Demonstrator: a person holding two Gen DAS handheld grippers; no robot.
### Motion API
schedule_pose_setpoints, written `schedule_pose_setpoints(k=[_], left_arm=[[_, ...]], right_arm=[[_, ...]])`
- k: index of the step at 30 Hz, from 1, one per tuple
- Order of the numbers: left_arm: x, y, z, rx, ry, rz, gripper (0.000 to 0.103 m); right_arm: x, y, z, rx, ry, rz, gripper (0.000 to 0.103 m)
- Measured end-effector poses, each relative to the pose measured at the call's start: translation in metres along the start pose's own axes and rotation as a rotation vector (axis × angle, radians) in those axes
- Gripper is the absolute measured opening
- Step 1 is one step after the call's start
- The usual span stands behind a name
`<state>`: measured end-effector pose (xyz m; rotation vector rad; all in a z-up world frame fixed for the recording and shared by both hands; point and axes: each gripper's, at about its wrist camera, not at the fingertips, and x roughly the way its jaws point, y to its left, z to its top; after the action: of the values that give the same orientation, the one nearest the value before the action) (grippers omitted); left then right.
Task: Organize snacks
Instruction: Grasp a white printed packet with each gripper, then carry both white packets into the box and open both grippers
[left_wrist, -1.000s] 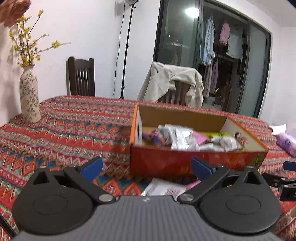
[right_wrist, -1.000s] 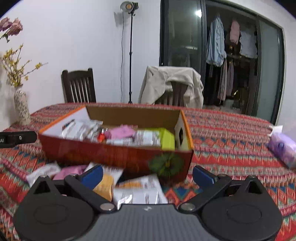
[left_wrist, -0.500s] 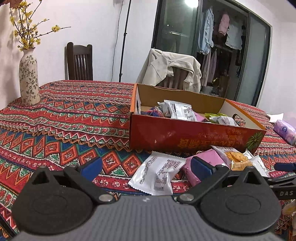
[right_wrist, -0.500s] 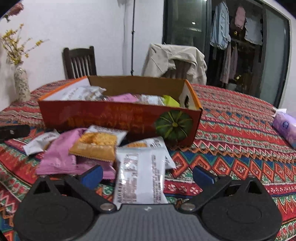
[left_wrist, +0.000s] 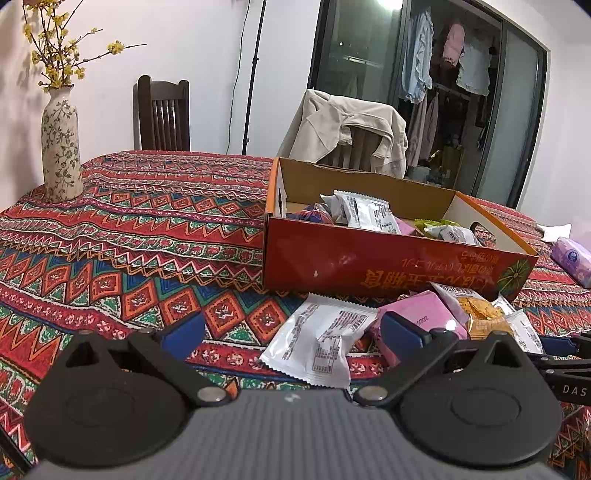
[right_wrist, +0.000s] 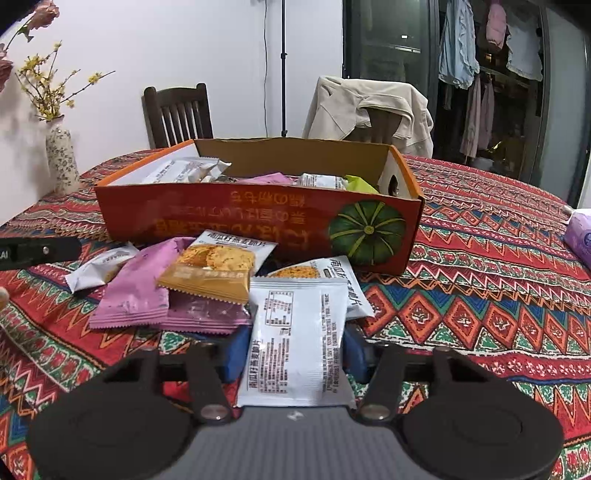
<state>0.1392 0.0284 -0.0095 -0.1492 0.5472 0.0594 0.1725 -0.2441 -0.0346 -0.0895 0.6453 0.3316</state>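
Observation:
An orange cardboard box (right_wrist: 258, 218) holding several snack packets stands on the patterned tablecloth. Loose packets lie in front of it: a white one (right_wrist: 295, 332), two pink ones (right_wrist: 136, 288) and an orange cracker packet (right_wrist: 210, 273). My right gripper (right_wrist: 295, 354) is closing, and its blue pads touch both side edges of the white packet. My left gripper (left_wrist: 293, 332) is open just above the cloth, with another white packet (left_wrist: 321, 339) lying ahead between its fingers, untouched. The box (left_wrist: 369, 262) sits behind that packet.
A flowered vase (left_wrist: 61, 147) stands at the table's far left. A purple tissue pack (left_wrist: 572, 258) lies at the right edge. Two chairs stand behind the table, one draped with a beige jacket (left_wrist: 347, 129). The right gripper's arm (left_wrist: 561, 354) shows at the lower right of the left view.
Both views have tilted down, so the loose packets now show in front of the box. The right gripper's jaws have come in from wide open onto the white packet. The left jaws stay wide.

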Motion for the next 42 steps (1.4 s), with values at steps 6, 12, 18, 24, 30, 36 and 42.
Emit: schedule_pose_setpoints(k=[6, 12, 18, 24, 30, 36, 42], left_arm=[[0.008, -0.003, 0.005, 0.014, 0.035, 0.034, 0.103], [0.022, -0.013, 0.009, 0.061, 0.086, 0.038, 0.103], [0.045, -0.018, 0.011, 0.091, 0.145, 0.076, 0.103], [0.058, -0.015, 0.007, 0.078, 0.185, 0.087, 0.103], [0.054, -0.016, 0.008, 0.086, 0.161, 0.099, 0.079], [0.046, -0.017, 0.009, 0.087, 0.124, 0.074, 0.049], [0.033, -0.016, 0.009, 0.079, 0.080, 0.070, 0.047]], right_arm=[[-0.013, -0.007, -0.001, 0.031, -0.068, -0.015, 0.046], [-0.023, -0.019, 0.000, 0.063, -0.122, -0.017, 0.046], [-0.023, -0.028, -0.004, 0.087, -0.125, -0.023, 0.047], [-0.022, -0.033, -0.006, 0.096, -0.126, -0.018, 0.047], [-0.016, -0.031, -0.006, 0.094, -0.117, -0.013, 0.047], [-0.016, -0.031, -0.006, 0.093, -0.117, -0.012, 0.047], [-0.018, -0.031, -0.005, 0.087, -0.121, -0.010, 0.047]])
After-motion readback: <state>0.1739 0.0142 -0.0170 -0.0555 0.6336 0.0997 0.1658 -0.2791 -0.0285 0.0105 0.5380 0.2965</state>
